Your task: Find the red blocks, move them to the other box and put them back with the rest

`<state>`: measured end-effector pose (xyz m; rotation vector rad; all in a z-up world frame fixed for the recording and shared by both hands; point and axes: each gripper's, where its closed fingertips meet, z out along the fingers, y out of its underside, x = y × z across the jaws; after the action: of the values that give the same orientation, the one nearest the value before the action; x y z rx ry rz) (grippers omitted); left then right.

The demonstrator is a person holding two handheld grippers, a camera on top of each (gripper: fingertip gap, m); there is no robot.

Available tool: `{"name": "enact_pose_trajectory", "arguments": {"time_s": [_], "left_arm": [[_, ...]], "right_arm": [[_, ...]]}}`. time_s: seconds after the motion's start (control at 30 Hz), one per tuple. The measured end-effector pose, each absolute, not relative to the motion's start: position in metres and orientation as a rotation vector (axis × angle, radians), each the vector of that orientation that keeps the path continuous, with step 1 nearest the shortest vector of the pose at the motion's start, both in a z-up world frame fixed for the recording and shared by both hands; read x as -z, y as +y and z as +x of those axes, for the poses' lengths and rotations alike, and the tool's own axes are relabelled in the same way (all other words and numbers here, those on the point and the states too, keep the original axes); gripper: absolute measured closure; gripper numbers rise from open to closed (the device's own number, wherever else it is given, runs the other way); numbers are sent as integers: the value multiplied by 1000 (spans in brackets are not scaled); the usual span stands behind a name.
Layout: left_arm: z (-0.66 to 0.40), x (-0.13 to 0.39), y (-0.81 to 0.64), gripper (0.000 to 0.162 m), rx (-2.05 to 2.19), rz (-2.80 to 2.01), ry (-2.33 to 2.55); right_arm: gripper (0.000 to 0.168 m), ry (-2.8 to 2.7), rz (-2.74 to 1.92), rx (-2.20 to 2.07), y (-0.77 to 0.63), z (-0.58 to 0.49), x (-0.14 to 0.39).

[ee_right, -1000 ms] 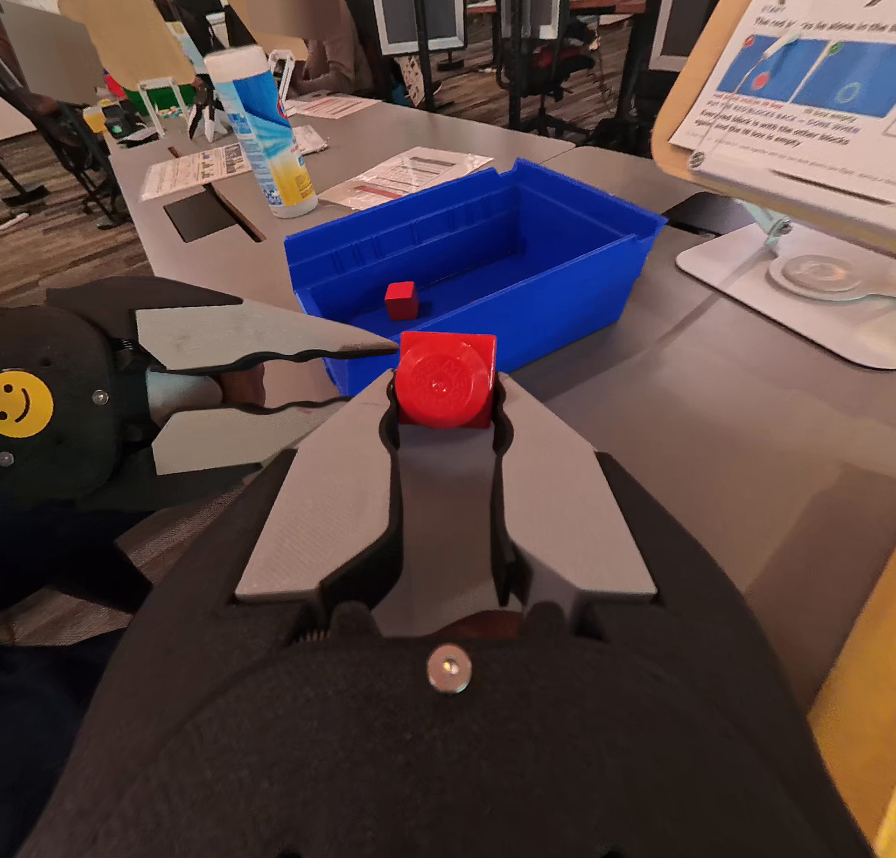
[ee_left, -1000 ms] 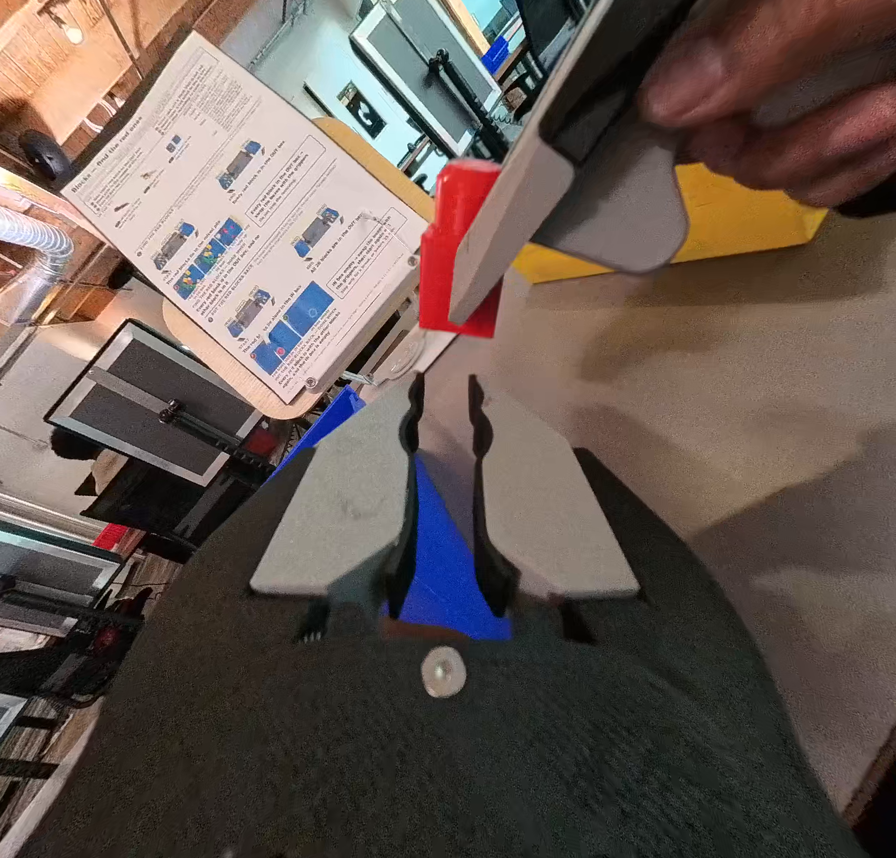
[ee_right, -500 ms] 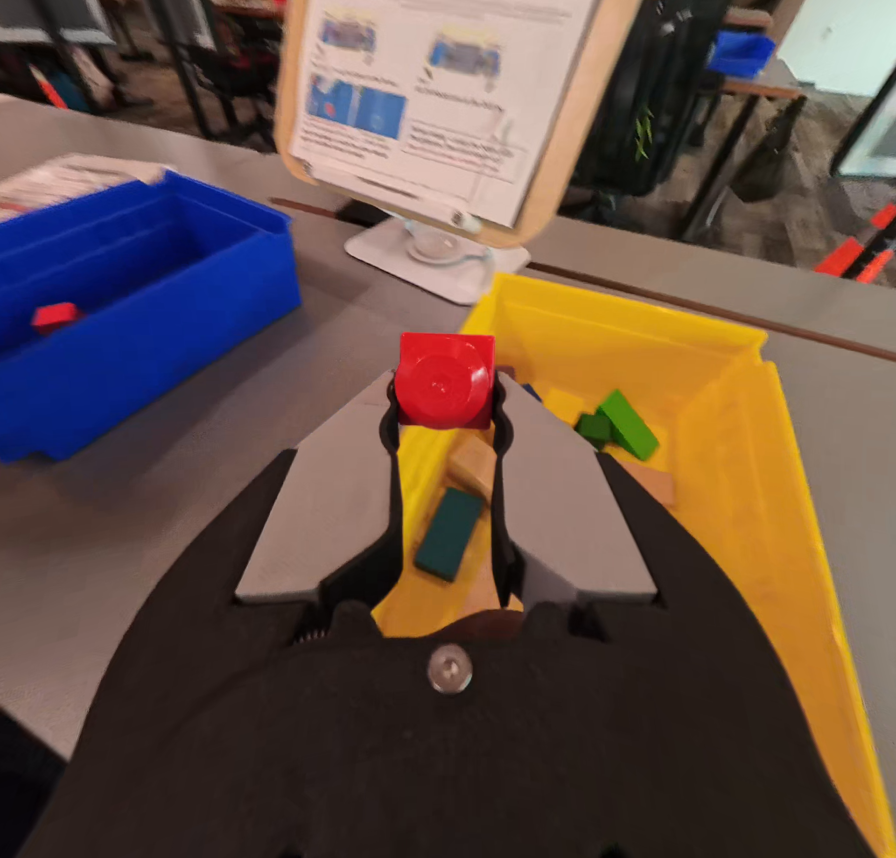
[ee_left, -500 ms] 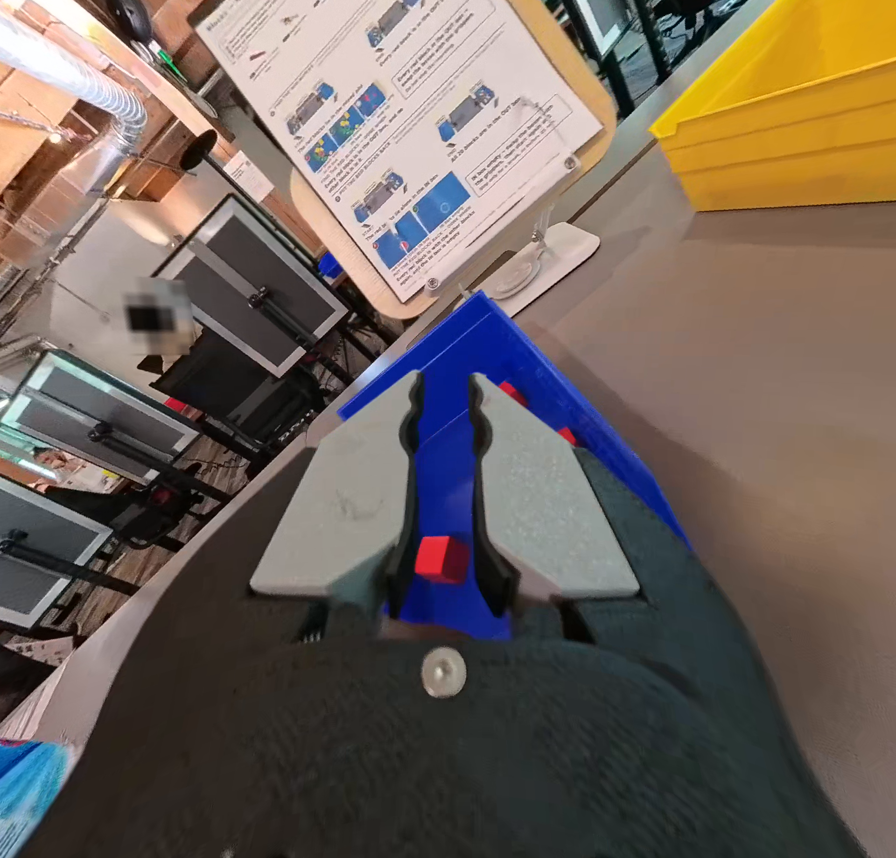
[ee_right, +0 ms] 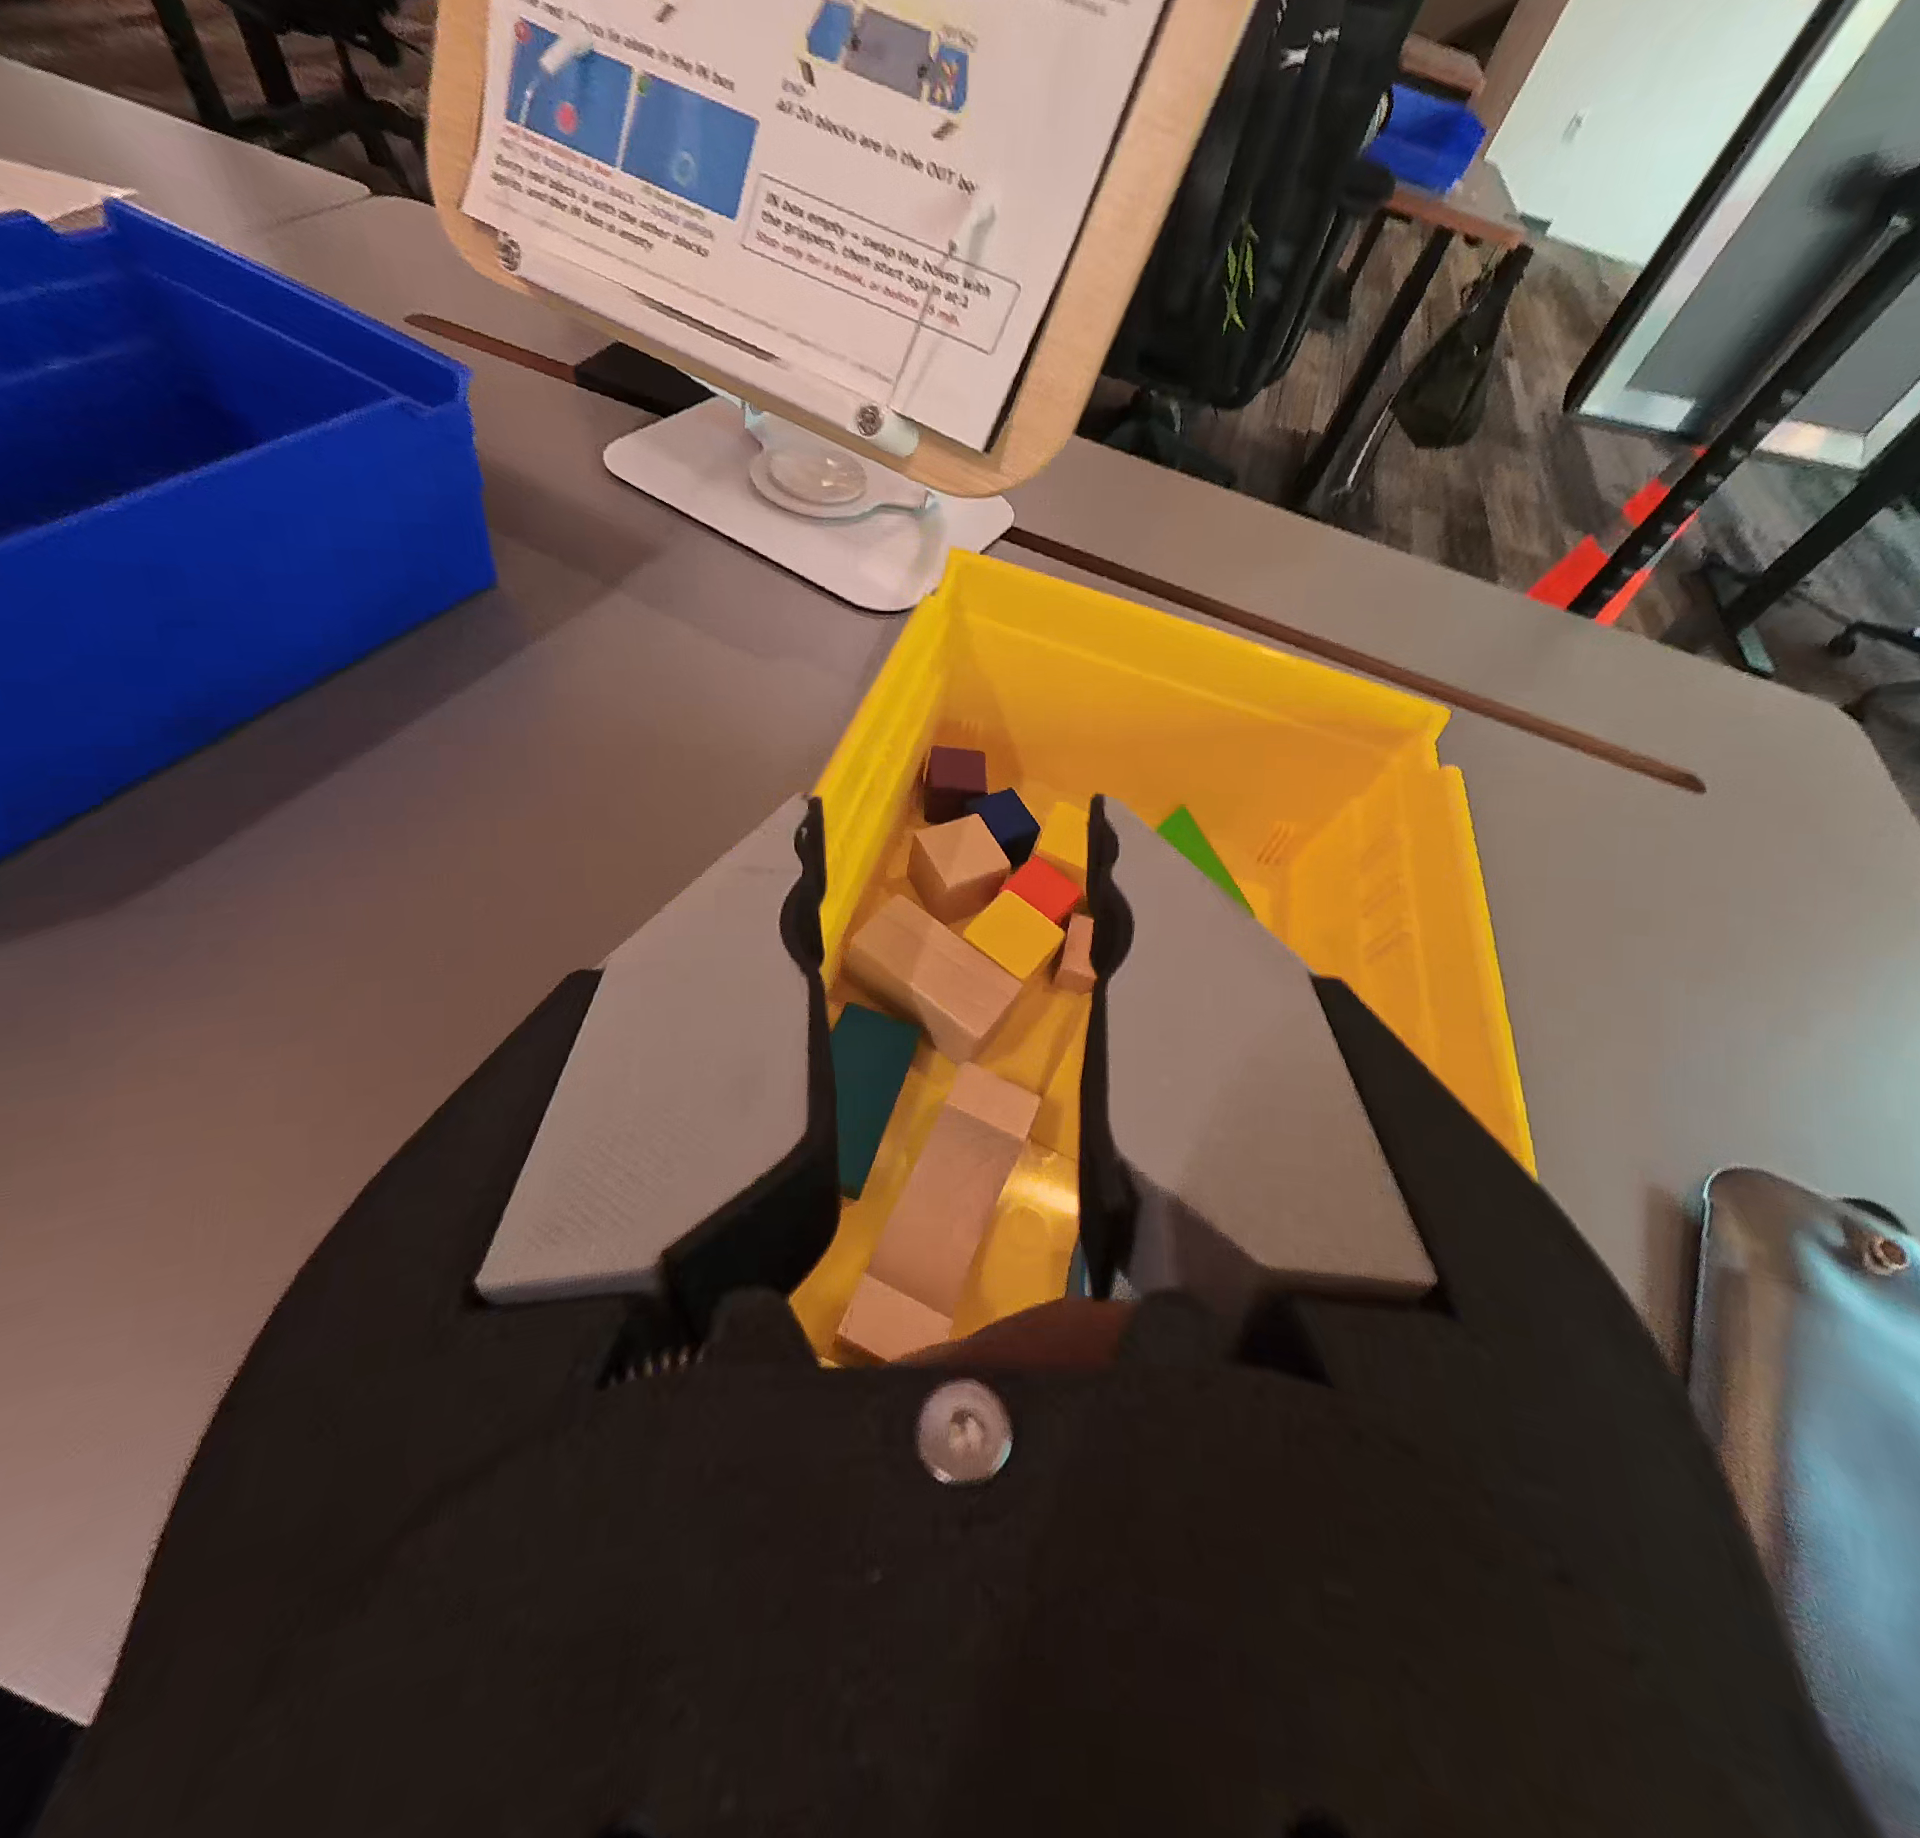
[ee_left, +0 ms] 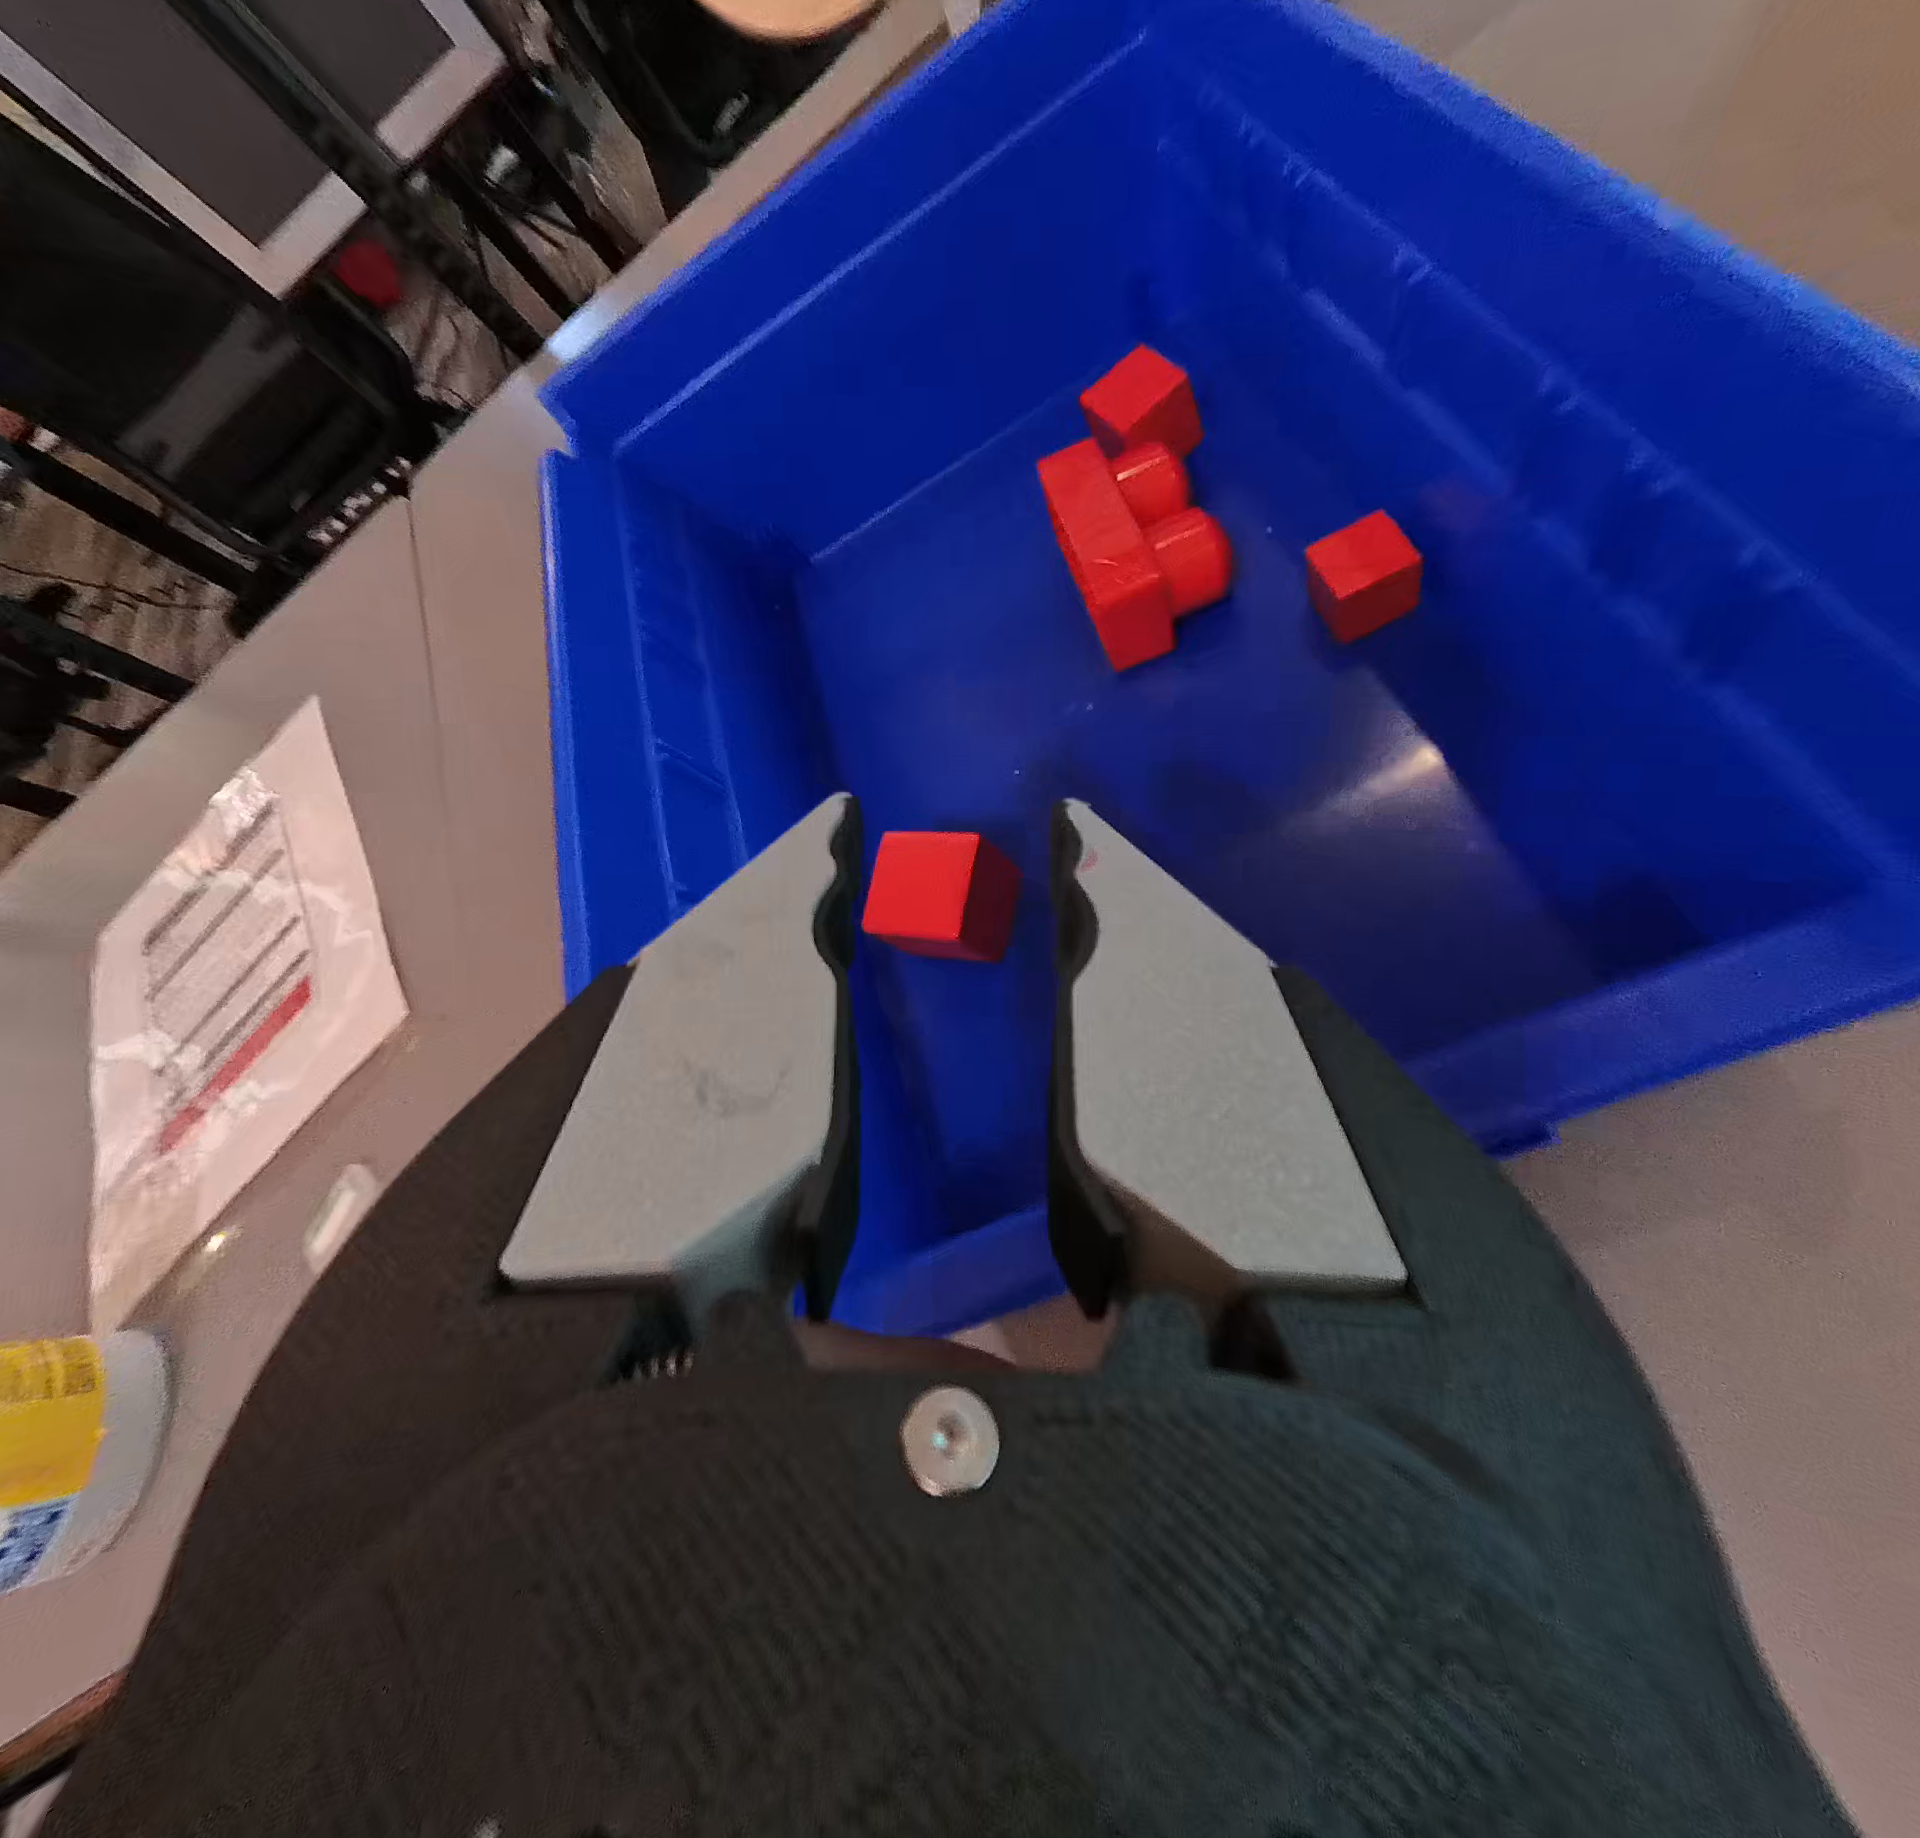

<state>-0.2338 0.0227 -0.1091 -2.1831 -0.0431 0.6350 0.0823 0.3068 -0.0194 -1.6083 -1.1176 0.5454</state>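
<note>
Altogether four red blocks lie in the blue box (ee_left: 1558,417): three small cubes and one larger piece with two round studs (ee_left: 1132,552). One cube (ee_left: 940,895) sits between the spread fingers of the left tool (ee_left: 951,843), which tilts down over the near end of the box, open and gripping nothing. The right tool (ee_right: 951,832) hangs over the yellow box (ee_right: 1403,853), also parted and empty. Below it lie mixed blocks, a red one (ee_right: 1042,886) among natural wood, yellow, navy, teal and green pieces. Both boxes stand on the grey bench (ee_right: 416,853). An instruction sheet on a stand (ee_right: 810,126) rises behind them.
</note>
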Motion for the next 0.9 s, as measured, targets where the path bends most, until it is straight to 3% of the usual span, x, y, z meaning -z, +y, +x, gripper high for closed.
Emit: {"name": "enact_pose_trajectory", "arguments": {"time_s": [0.67, 0.9], "left_arm": [[-277, 171, 26, 113, -559, -2901, 187], [-267, 184, 29, 124, -604, -2932, 245]], "right_arm": [[121, -1188, -1452, -538, 268, 80, -8], [121, -1178, -1442, -551, 267, 84, -13]]}}
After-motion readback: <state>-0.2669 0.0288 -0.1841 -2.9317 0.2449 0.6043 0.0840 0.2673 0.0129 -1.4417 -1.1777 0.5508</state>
